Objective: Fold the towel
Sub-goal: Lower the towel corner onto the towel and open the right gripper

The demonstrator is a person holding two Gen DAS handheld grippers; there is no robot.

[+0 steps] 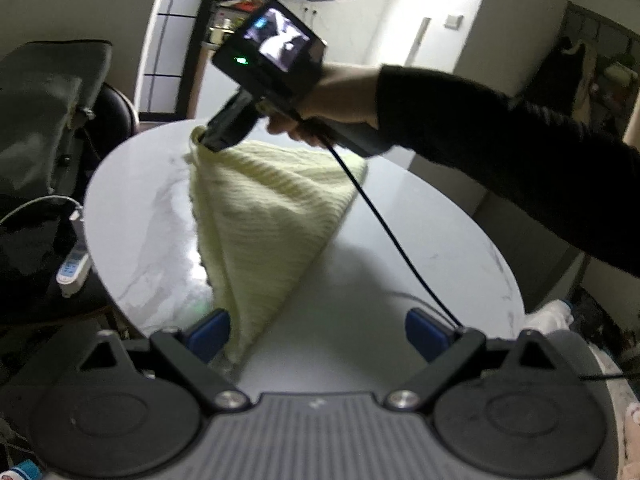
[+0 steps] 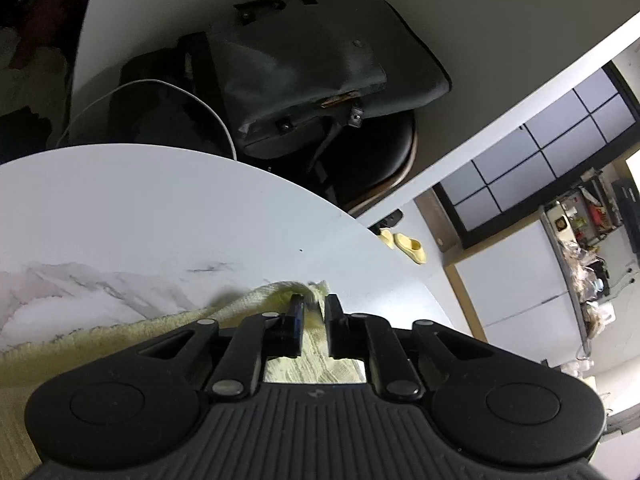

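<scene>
A pale yellow ribbed towel (image 1: 264, 216) lies on the round white marble table (image 1: 400, 264), stretched in a long wedge from the far side toward me. My left gripper (image 1: 318, 332) is open, its blue pads wide apart; the towel's near tip lies beside the left pad (image 1: 210, 334). My right gripper (image 2: 312, 312) is shut on the towel's far corner (image 2: 316, 294), near the table's far edge. In the left wrist view the right gripper's body (image 1: 230, 128) pinches that corner, held by a hand in a dark sleeve.
A dark bag (image 2: 320, 64) sits on a black chair (image 2: 372, 160) beyond the table. A white cable and a power strip (image 1: 74, 268) hang at the table's left. A black cable (image 1: 392, 232) runs across the table. Yellow slippers (image 2: 408, 244) lie on the floor.
</scene>
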